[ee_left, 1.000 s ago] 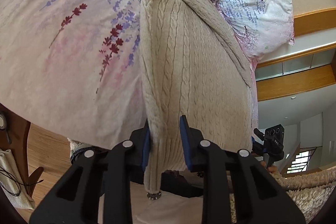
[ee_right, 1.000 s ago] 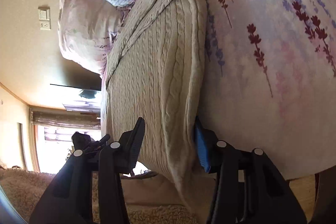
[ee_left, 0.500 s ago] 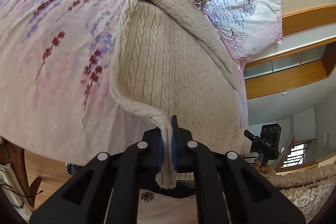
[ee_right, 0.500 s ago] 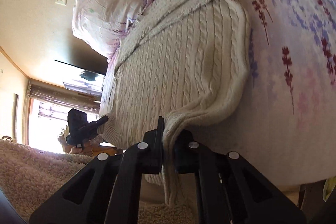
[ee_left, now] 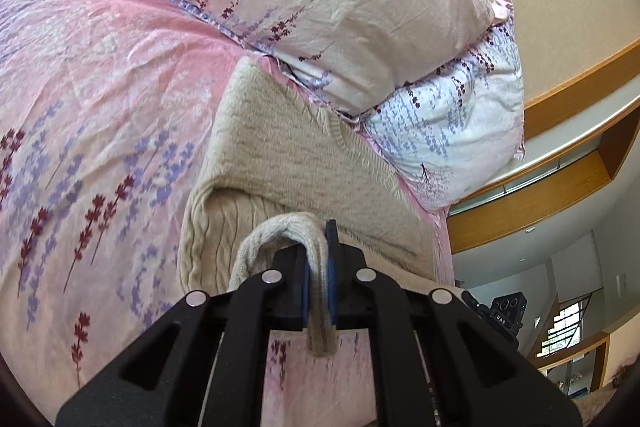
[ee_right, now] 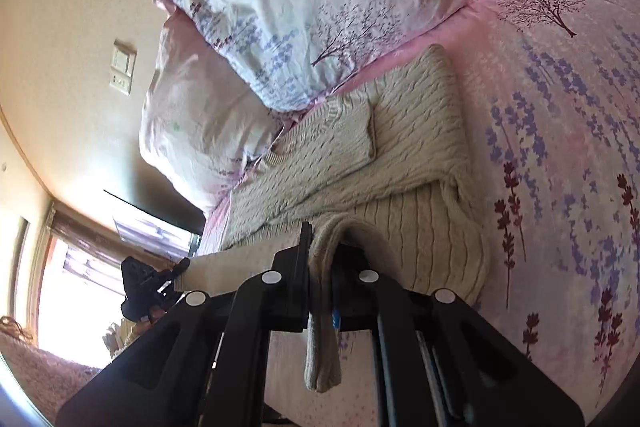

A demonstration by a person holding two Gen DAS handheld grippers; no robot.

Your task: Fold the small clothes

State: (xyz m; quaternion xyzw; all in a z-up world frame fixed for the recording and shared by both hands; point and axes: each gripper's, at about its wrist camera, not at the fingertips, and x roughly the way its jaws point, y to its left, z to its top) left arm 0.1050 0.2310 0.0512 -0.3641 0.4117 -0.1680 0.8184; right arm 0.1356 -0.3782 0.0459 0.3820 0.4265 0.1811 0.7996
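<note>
Now left gripper and right gripper each clamp the sweater's hem.

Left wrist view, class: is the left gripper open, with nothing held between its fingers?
No. The left gripper is shut on the hem of the cream sweater, lifted above the pink bedspread.
</note>
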